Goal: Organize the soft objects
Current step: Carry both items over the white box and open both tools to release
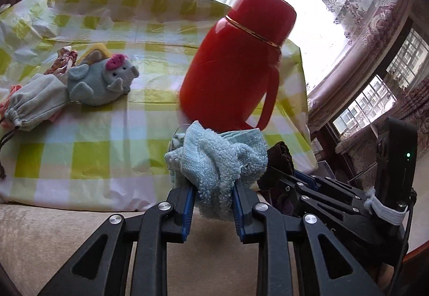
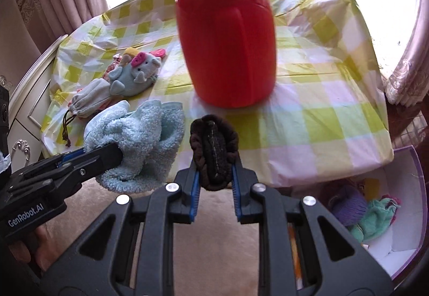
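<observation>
— Can any writing be read?

— One mark only: "GenRobot.AI" is printed in white on the black body of the left gripper [image 2: 118, 153], well behind its fingers, at the lower left of the right wrist view.

— And in the left wrist view?

— Nothing legible is found there; no label or number can be made out.
</observation>
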